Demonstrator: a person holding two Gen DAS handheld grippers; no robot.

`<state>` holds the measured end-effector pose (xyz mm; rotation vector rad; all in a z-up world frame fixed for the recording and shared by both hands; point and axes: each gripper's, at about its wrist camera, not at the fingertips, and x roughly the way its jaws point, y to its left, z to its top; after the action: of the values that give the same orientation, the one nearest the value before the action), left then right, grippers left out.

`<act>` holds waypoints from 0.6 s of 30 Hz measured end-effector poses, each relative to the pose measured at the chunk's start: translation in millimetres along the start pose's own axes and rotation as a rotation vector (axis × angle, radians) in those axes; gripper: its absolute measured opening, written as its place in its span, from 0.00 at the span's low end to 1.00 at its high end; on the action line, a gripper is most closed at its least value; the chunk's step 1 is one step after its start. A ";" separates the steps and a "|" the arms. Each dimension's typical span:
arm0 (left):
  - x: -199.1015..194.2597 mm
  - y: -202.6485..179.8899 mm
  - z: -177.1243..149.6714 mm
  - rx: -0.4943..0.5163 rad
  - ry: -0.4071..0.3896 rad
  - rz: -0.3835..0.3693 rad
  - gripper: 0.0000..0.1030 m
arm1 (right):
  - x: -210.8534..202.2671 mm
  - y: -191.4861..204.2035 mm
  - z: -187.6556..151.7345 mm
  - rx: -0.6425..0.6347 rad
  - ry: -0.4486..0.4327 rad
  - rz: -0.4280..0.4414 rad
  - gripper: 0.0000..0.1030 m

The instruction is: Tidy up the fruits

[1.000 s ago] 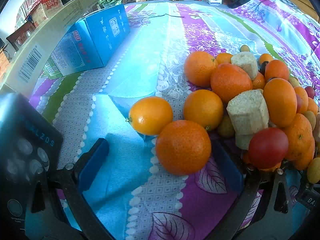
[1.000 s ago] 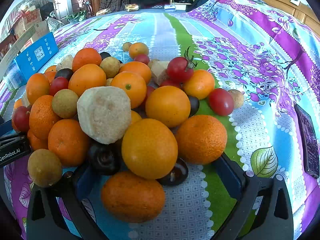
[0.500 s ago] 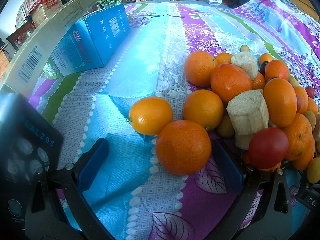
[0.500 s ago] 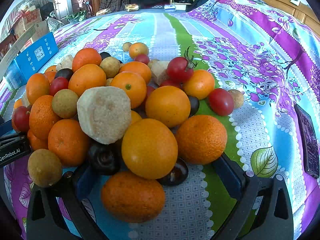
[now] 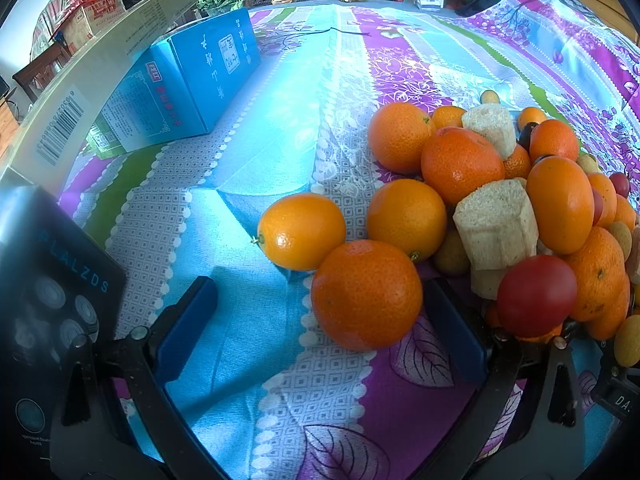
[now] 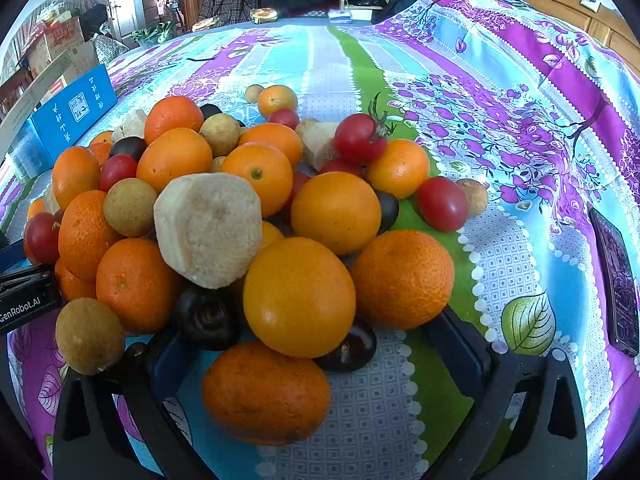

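Observation:
A heap of mixed fruit lies on a patterned cloth: oranges, red tomatoes, brown longans, dark chestnuts and pale cut chunks. In the left wrist view my left gripper (image 5: 320, 320) stands open, and a tangerine (image 5: 366, 294) sits between its fingers, nearer the right one. A smooth orange (image 5: 302, 231) lies just beyond. In the right wrist view my right gripper (image 6: 320, 348) is open around the near edge of the heap. A tangerine (image 6: 266, 392) lies between its fingers, with a yellow-orange fruit (image 6: 299, 297) and a pale chunk (image 6: 208, 229) behind it.
A blue carton (image 5: 188, 88) and a long white box (image 5: 80, 92) stand at the far left. A black box (image 5: 48, 300) is close by my left gripper. A dark phone (image 6: 618, 280) lies on the cloth at the right. Open cloth (image 6: 500, 92) stretches beyond the heap.

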<state>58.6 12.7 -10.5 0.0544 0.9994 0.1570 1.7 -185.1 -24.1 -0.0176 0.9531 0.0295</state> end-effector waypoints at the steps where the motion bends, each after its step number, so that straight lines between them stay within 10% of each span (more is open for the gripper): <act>1: 0.0 0.0 0.0 0.000 0.000 0.000 1.00 | 0.0 0.0 0.0 0.000 0.000 0.000 1.00; 18: 0.4 -0.2 -0.2 0.001 0.000 -0.002 1.00 | 0.3 1.1 0.5 -0.006 0.005 -0.002 1.00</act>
<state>58.7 12.6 -10.9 0.0542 0.9993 0.1544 2.3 -183.9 -24.1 -0.0241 0.9584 0.0300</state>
